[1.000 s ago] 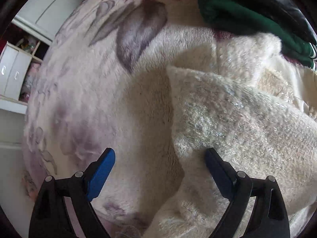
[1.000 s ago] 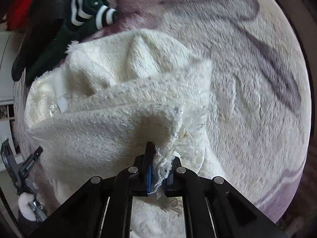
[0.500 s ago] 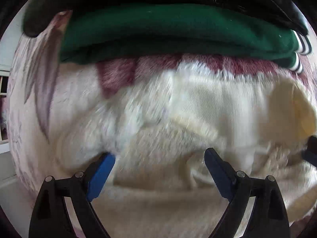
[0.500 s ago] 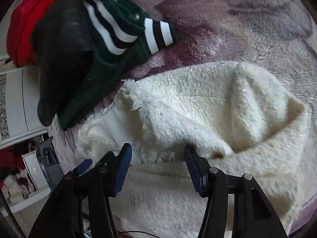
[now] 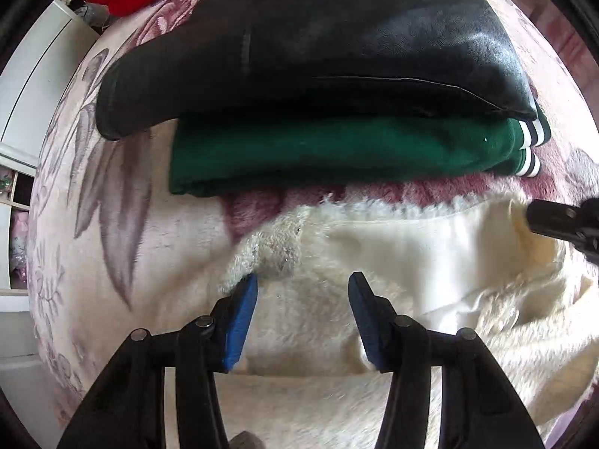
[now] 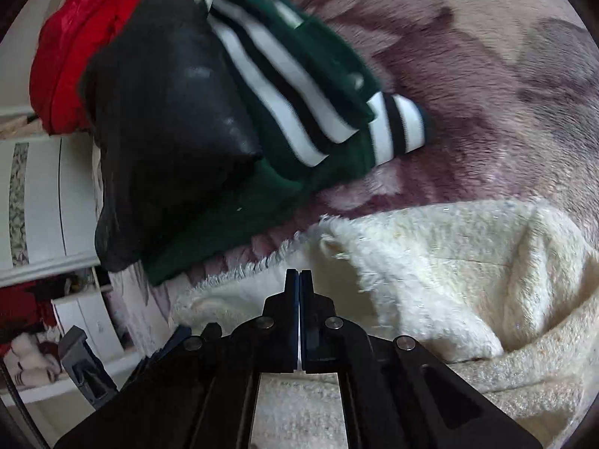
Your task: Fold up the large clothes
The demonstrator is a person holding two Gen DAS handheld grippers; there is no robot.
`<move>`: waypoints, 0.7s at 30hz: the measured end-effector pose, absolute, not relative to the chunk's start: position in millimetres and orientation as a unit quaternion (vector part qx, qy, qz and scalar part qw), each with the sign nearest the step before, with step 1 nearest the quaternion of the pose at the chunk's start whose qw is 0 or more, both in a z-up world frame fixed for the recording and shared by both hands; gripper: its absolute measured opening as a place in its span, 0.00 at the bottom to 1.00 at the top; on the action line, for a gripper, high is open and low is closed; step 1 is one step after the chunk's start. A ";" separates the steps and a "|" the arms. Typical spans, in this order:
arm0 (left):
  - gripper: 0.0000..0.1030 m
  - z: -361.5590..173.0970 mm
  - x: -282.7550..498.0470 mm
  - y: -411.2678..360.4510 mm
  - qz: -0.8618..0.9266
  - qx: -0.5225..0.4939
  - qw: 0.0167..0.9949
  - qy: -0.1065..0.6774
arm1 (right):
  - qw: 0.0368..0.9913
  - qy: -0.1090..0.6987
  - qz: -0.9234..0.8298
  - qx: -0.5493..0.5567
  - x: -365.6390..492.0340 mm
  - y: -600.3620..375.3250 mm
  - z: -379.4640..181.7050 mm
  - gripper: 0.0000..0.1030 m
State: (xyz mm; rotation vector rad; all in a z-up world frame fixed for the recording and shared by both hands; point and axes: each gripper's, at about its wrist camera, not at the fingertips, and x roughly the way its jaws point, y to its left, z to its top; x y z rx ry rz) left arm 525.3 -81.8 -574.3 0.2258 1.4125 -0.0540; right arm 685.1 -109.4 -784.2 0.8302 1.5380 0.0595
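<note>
A fluffy cream garment point(image 5: 411, 262) lies bunched on the flowered bed cover point(image 5: 112, 224); it also shows in the right wrist view point(image 6: 449, 262). My left gripper point(image 5: 303, 288) is open, its blue pads either side of a fuzzy cream corner point(image 5: 277, 247). My right gripper point(image 6: 299, 280) is shut with nothing visible between the pads, low over the garment's frayed edge point(image 6: 239, 273). Its black tip shows at the right edge of the left wrist view point(image 5: 554, 220).
A stack of folded clothes lies just beyond the cream garment: a black leather piece point(image 5: 318, 45) on a green one with white stripes point(image 5: 337, 149), red cloth point(image 6: 71, 48) behind. White furniture point(image 6: 48, 202) stands left of the bed.
My right gripper let go of the cream edge, opened, and has shut again empty. My left gripper's jaws have narrowed around the corner. Both moved toward the stack of clothes.
</note>
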 end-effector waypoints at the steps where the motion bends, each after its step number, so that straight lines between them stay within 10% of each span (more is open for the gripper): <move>1: 0.48 -572.2 521.8 -78.4 -0.024 0.107 0.756 0.646 | 0.628 0.688 0.056 0.359 688.6 -100.0 -786.9 0.01; 4: 0.55 -566.3 504.4 -67.9 -0.017 0.105 0.763 0.638 | 0.591 0.724 0.132 0.330 679.1 -66.2 -795.9 0.06; 8: 0.89 -555.9 470.9 -51.4 0.029 0.143 0.779 0.610 | 0.563 0.741 0.169 0.325 648.3 -30.6 -821.9 0.39; 18: 0.89 -590.3 464.4 -9.5 0.102 0.171 0.760 0.619 | 0.582 0.737 0.178 0.293 636.6 30.7 -858.9 0.38; 21: 0.89 -581.4 459.2 -14.9 0.104 0.169 0.762 0.617 | 0.609 0.731 0.170 0.255 635.5 45.9 -854.4 0.13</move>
